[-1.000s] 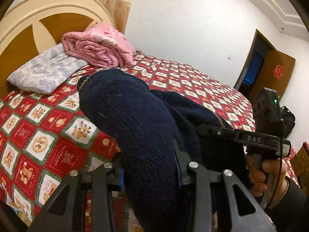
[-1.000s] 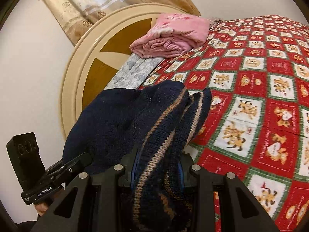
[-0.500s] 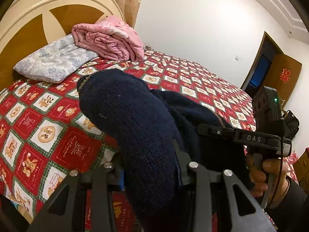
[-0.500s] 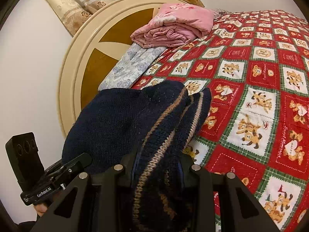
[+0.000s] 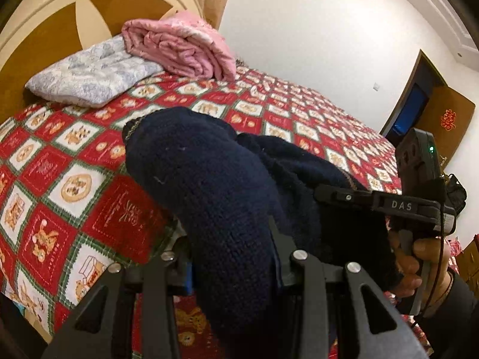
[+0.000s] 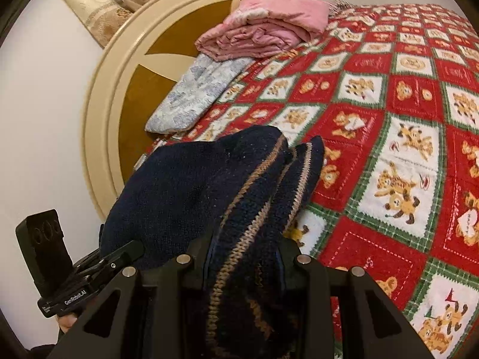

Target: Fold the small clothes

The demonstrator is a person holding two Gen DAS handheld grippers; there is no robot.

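Note:
A dark navy knitted garment [image 5: 209,197] with tan stripes along its edge [image 6: 239,185] hangs between both grippers above the bed. My left gripper [image 5: 233,257] is shut on a thick navy fold that bulges up over its fingers and hides their tips. My right gripper [image 6: 244,254] is shut on the striped edge of the same garment, its fingertips also buried in the knit. In the left wrist view the right gripper's body [image 5: 419,185] and the hand holding it show at the right. The left gripper's body [image 6: 51,257] shows at the lower left of the right wrist view.
The bed carries a red, white and green checked blanket with bear prints [image 6: 389,137]. A folded pink quilt [image 5: 179,48] and a pale blue-grey pillow [image 5: 89,77] lie by the round cream and brown headboard [image 6: 119,95]. A dark doorway [image 5: 419,101] is at the far right.
Both grippers have sunk toward the bed with the navy garment still held; the blanket looks nearer and larger, and the pillow and quilt have shifted in the views.

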